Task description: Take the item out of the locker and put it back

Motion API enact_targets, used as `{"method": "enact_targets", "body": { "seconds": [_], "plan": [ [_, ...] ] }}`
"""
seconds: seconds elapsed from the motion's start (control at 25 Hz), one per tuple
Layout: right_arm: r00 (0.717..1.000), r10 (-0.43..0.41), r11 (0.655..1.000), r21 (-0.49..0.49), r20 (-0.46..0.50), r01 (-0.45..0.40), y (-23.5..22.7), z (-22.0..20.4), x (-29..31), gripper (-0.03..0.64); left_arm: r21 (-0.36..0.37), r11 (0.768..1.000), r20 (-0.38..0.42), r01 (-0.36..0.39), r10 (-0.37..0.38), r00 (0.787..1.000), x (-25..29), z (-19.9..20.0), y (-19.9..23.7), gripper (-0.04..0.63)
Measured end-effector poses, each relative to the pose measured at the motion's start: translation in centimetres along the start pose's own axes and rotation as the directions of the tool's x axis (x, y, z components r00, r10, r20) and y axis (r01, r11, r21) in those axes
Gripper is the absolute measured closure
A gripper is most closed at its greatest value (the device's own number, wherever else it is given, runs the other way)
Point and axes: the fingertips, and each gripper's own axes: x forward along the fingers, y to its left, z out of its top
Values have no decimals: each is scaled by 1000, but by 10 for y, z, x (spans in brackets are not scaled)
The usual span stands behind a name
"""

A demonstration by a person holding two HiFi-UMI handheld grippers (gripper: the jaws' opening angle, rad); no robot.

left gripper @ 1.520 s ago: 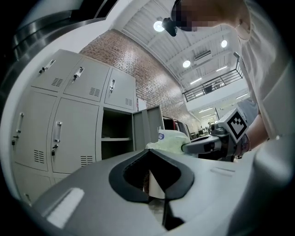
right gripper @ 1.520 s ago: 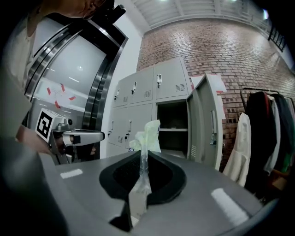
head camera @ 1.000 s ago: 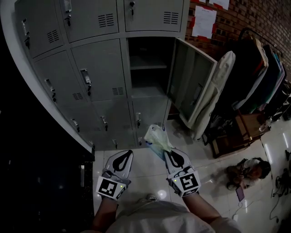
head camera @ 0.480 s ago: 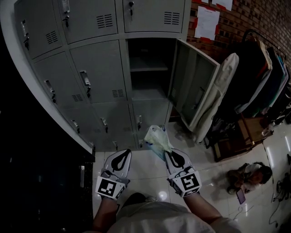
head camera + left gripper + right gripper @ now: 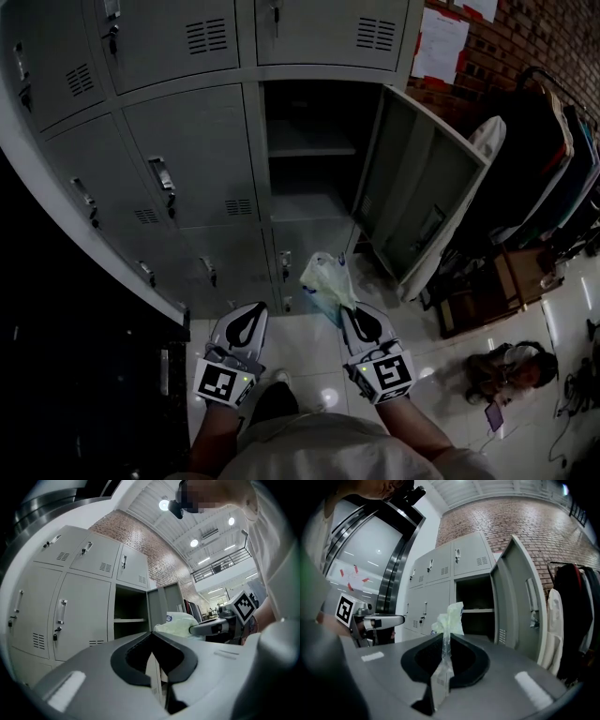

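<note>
- Your right gripper (image 5: pixel 350 317) is pinching a pale plastic bag (image 5: pixel 324 281), jaws clamped on it, just outside the open locker (image 5: pixel 309 150).
- Your left gripper (image 5: pixel 249 312) is sitting closed and empty before that locker.

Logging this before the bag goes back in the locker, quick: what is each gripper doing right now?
Left gripper: closed, nothing between its jaws.
Right gripper: closed on the plastic bag.
</note>
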Motion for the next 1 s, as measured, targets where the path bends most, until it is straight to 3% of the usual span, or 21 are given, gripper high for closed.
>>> {"method": "enact_targets", "body": {
  "seconds": [0.32,0.48,0.76,1.0],
  "plan": [
    [995,-86,996,18,48,86,-25,19,93,600,24,995,14,96,-97,995,61,-1,70,597],
    [994,-92,996,5,58,92,-28,25,125,600,24,994,31,109,-110,993,83,4,96,597],
    [994,-86,996,-11,63,86,-45,35,148,600,-1,996,13,94,-94,995,108,-8,113,597],
    [982,-120,984,-113,145,137,-95,96,196,598,4,991,21,134,-134,991,130,-5,98,597]
  ]
}}
